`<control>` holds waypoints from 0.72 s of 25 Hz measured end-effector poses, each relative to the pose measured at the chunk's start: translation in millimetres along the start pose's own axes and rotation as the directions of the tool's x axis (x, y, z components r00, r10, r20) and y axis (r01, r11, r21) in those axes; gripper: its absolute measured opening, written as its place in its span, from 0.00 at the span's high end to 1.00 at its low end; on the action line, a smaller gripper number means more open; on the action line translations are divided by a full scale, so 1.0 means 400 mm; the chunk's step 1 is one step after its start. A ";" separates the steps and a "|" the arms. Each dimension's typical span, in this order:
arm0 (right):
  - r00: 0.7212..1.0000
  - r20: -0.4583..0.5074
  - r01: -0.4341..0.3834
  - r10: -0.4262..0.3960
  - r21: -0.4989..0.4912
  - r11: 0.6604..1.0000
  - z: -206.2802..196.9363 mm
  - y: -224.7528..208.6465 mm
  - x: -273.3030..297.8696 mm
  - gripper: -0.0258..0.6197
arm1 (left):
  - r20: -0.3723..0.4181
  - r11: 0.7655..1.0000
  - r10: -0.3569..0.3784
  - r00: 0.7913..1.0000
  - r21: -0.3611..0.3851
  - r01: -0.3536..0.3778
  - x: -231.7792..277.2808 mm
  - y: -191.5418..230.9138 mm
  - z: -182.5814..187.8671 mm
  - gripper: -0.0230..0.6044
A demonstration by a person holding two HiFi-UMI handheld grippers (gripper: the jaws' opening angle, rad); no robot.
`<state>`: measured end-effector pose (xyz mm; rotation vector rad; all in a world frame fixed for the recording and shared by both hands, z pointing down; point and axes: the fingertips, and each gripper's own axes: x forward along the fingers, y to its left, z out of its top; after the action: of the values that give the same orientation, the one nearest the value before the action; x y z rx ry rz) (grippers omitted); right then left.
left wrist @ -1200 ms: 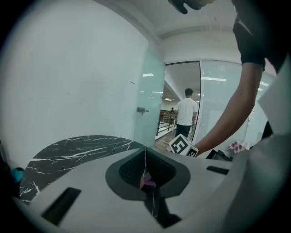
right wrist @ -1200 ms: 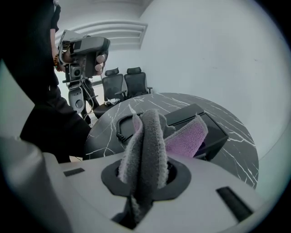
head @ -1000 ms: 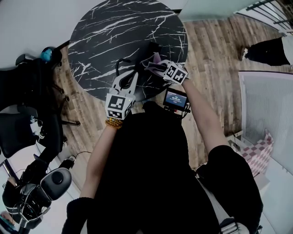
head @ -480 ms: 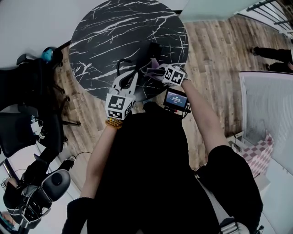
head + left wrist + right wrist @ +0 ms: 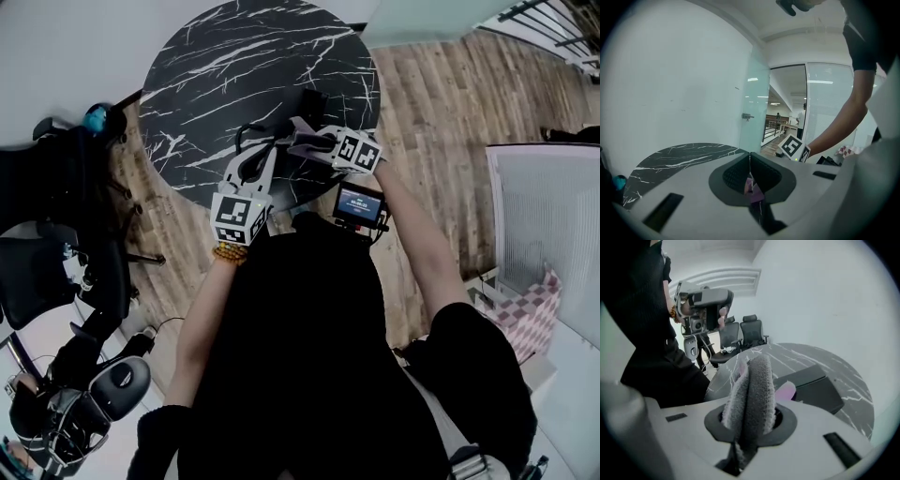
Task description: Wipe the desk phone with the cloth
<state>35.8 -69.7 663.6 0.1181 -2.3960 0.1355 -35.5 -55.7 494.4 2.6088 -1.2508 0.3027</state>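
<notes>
A grey-and-pink cloth (image 5: 757, 385) stands bunched between the jaws of my right gripper (image 5: 751, 380), which is shut on it. In the head view that gripper (image 5: 330, 145) holds the cloth (image 5: 311, 141) low over the near right part of the round black marble table (image 5: 234, 66). The black desk phone (image 5: 813, 387) lies just beyond the cloth; in the head view the phone (image 5: 314, 101) is dark against the table. My left gripper (image 5: 275, 152) hovers beside the cloth, and in its own view (image 5: 750, 161) the jaws stand shut with nothing held.
A black cord (image 5: 246, 133) curls on the table near the left gripper. Black office chairs (image 5: 66, 225) crowd the floor to the left. A small lit screen (image 5: 360, 204) hangs at the person's waist. A white panel (image 5: 539, 234) stands to the right.
The right gripper with the cloth has shifted slightly left and back near the phone. The left gripper has stayed about where it was.
</notes>
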 end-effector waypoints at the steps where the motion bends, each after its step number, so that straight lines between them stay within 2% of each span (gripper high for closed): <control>1: 0.999 0.032 0.030 -0.030 -0.006 1.000 0.031 -0.014 -0.021 0.86 | 0.006 1.000 0.000 1.000 0.001 0.000 0.003 0.001 0.006 0.94; 6: 0.971 0.166 0.177 -0.170 -0.022 0.984 0.158 -0.054 -0.143 0.86 | 0.040 1.000 -0.013 0.999 0.027 0.012 0.022 -0.006 0.053 0.94; 8: 0.941 0.228 0.262 -0.250 -0.026 0.965 0.207 -0.067 -0.202 0.86 | 0.064 0.999 -0.019 0.998 0.047 0.016 0.025 -0.014 0.082 0.94; 10: 0.897 0.288 0.354 -0.335 -0.015 0.935 0.254 -0.076 -0.268 0.86 | 0.095 0.997 -0.023 0.995 0.074 0.016 0.026 -0.023 0.117 0.94; 12: 0.841 0.348 0.440 -0.415 0.007 0.898 0.299 -0.076 -0.337 0.86 | 0.129 0.995 -0.024 0.991 0.099 0.011 0.026 -0.030 0.155 0.94; 14: 0.769 0.414 0.521 -0.487 0.034 0.853 0.343 -0.066 -0.409 0.86 | 0.159 0.993 -0.024 0.987 0.115 0.006 0.022 -0.036 0.188 0.94; 15: 0.725 0.452 0.559 -0.520 0.053 0.827 0.366 -0.055 -0.448 0.86 | 0.174 0.992 -0.024 0.984 0.123 0.003 0.019 -0.040 0.205 0.94; 18: 0.570 0.557 0.637 -0.604 0.165 0.753 0.433 -0.011 -0.569 0.86 | 0.220 0.988 -0.025 0.975 0.151 -0.009 0.008 -0.058 0.251 0.94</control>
<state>87.9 -86.1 382.8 1.1302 -2.7853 -0.3619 -6.8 -73.6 397.2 2.8419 -1.3335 0.1103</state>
